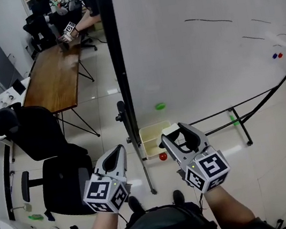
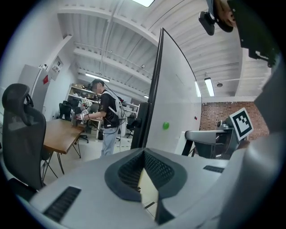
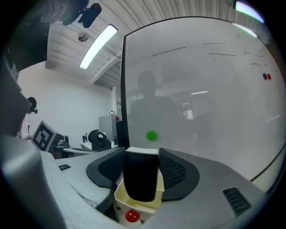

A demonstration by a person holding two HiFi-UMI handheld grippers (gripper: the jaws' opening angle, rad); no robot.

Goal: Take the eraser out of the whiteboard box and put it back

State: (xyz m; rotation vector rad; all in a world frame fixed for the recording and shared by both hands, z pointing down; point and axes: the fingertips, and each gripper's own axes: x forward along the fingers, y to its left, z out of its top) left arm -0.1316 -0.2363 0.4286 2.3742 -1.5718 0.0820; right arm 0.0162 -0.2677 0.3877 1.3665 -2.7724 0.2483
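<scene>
My right gripper (image 1: 178, 131) is shut on the eraser (image 1: 170, 130), a block with black felt and a white back. In the right gripper view the eraser (image 3: 141, 176) stands upright between the jaws of that gripper (image 3: 141, 157), just above the cream whiteboard box (image 3: 134, 205). The box (image 1: 150, 133) hangs at the whiteboard's (image 1: 202, 47) lower left corner. The left gripper (image 1: 115, 158) hovers left of the box, shut and empty. From the left gripper view, that gripper (image 2: 144, 154) has its jaw tips together, with a cream surface showing in the gap beneath them.
A red magnet (image 1: 163, 157) sits on the box front and a green magnet (image 1: 160, 106) on the board. The black board post (image 1: 122, 87) stands between the grippers. Office chairs (image 1: 46, 154) and a wooden table (image 1: 55, 77) lie left, where another person (image 2: 106, 117) works.
</scene>
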